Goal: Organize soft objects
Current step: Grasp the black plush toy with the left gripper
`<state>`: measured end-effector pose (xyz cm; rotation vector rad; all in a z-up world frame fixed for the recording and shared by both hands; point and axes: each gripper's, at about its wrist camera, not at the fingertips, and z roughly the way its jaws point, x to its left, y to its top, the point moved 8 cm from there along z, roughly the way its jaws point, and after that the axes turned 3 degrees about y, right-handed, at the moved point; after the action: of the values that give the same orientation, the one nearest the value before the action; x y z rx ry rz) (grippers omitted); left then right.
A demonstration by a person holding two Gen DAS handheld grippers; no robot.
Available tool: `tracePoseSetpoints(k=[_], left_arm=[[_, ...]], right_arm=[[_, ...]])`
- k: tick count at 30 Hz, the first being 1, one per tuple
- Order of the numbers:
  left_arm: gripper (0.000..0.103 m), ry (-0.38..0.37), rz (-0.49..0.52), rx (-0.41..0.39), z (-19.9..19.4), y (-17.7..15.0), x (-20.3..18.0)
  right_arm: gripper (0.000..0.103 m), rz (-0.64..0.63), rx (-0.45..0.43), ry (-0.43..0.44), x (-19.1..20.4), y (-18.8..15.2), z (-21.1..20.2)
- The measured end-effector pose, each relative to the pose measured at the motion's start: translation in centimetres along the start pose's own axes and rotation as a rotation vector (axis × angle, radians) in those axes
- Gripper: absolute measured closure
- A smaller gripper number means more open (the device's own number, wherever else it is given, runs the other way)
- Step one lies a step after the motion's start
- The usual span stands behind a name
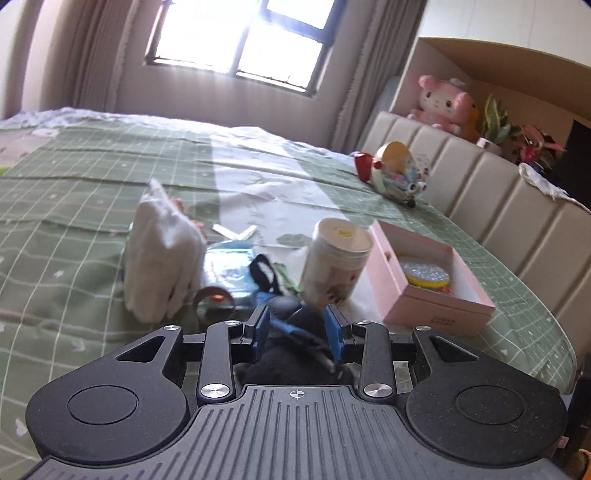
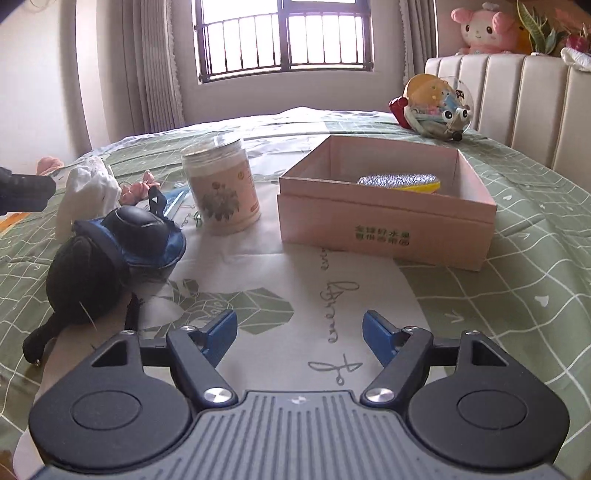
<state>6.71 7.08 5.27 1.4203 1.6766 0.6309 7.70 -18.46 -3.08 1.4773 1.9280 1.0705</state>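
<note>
A black and blue padded eye mask (image 2: 122, 240) lies on the green bed at the left. My left gripper (image 1: 298, 325) has its blue pads on either side of the mask (image 1: 284, 310) and is closed on it. A pink open box (image 2: 388, 206) holds a silver and yellow scrubber (image 2: 400, 181). White gloves (image 1: 162, 254) stand to the left of the mask. My right gripper (image 2: 299, 332) is open and empty above the bed, in front of the box.
A round jar (image 2: 223, 188) stands between the mask and the box. A clear toy bag (image 2: 436, 105) lies near the padded headboard (image 2: 517, 107). A pink plush (image 2: 484, 27) sits on the shelf behind. A blue packet (image 1: 229, 266) and pink scrunchie (image 2: 138, 190) lie by the gloves.
</note>
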Motion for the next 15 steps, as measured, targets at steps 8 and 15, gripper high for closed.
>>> tracePoseSetpoints(k=[8,15], left_arm=[[0.065,-0.074,0.054,0.095,2.2,-3.5,-1.2],[0.053,0.065,0.2,0.086,3.6,-4.3,-2.2]], right_arm=[[0.021,-0.064,0.0,-0.029,0.9,-1.6,0.6],[0.017,-0.058,0.002,-0.02,0.8,-1.7,0.7]])
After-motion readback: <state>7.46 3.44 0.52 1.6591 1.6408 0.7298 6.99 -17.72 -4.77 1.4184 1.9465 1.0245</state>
